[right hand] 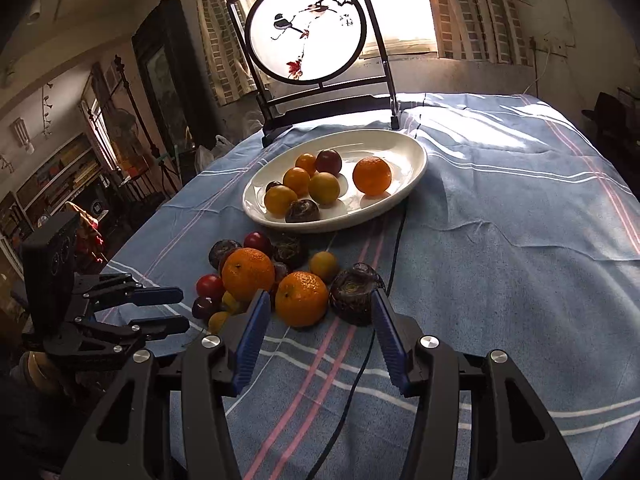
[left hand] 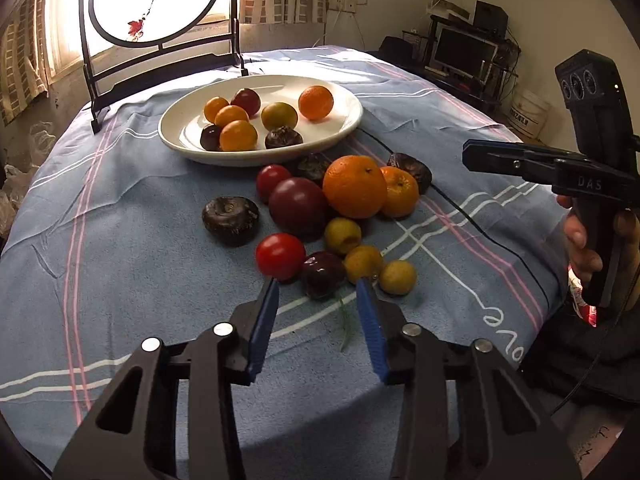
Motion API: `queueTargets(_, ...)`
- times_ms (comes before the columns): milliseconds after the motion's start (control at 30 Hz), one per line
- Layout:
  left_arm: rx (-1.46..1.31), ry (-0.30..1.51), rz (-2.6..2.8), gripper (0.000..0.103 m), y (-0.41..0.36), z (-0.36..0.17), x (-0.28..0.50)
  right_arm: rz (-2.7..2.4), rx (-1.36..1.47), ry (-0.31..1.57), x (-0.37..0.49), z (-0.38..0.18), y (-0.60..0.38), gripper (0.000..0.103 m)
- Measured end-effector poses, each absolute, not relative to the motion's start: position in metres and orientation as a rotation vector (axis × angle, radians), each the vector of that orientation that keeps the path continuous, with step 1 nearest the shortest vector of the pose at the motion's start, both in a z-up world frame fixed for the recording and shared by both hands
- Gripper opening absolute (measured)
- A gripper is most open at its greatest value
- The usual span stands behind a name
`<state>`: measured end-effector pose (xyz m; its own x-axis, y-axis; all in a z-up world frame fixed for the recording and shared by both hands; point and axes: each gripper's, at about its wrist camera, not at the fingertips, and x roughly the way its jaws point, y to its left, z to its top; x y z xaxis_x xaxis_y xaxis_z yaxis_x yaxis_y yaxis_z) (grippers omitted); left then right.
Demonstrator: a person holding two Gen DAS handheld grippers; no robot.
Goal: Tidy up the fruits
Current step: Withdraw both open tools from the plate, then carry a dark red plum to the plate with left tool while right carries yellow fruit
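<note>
With several fruits already in the white oval plate (left hand: pixel 352 120), both grippers are reaching for the loose pile on the blue striped surface (left hand: pixel 120 240): the left gripper (left hand: pixel 318 286), part open and empty, must straddle the dark purple plum (left hand: pixel 322 274), while the right gripper (right hand: pixel 318 300), moderately open and empty, lines up on the small orange mandarin (right hand: pixel 302 298).

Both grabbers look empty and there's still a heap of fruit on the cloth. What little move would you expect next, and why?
Probably the left hand-held gripper eases forward around the dark plum and closes. Its jaws stand open and empty, with the plum in line just beyond its tips, at the near edge of the pile. The white plate already holds several fruits, so the plum would likely go there next.
</note>
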<state>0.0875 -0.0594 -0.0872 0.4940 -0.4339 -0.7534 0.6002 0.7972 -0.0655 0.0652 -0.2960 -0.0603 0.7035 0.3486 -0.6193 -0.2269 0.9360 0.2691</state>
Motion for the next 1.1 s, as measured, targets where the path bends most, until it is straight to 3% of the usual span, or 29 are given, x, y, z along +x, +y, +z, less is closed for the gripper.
queueTargets(367, 0.180, 0.840, -0.628, 0.036, -0.073, -0.095, 0.097, 0.323, 0.172, 0.731, 0.052, -0.064, -0.302, 0.053)
queueTargets(433, 0.171, 0.862, -0.657, 0.028, -0.074, -0.099, 0.099, 0.330, 0.176, 0.738, 0.052, -0.066, -0.301, 0.053)
queueTargets(1100, 0.125, 0.840, -0.650, 0.027, -0.056, -0.098, 0.087, 0.536, -0.010, 0.792, 0.034, -0.073, -0.229, 0.053)
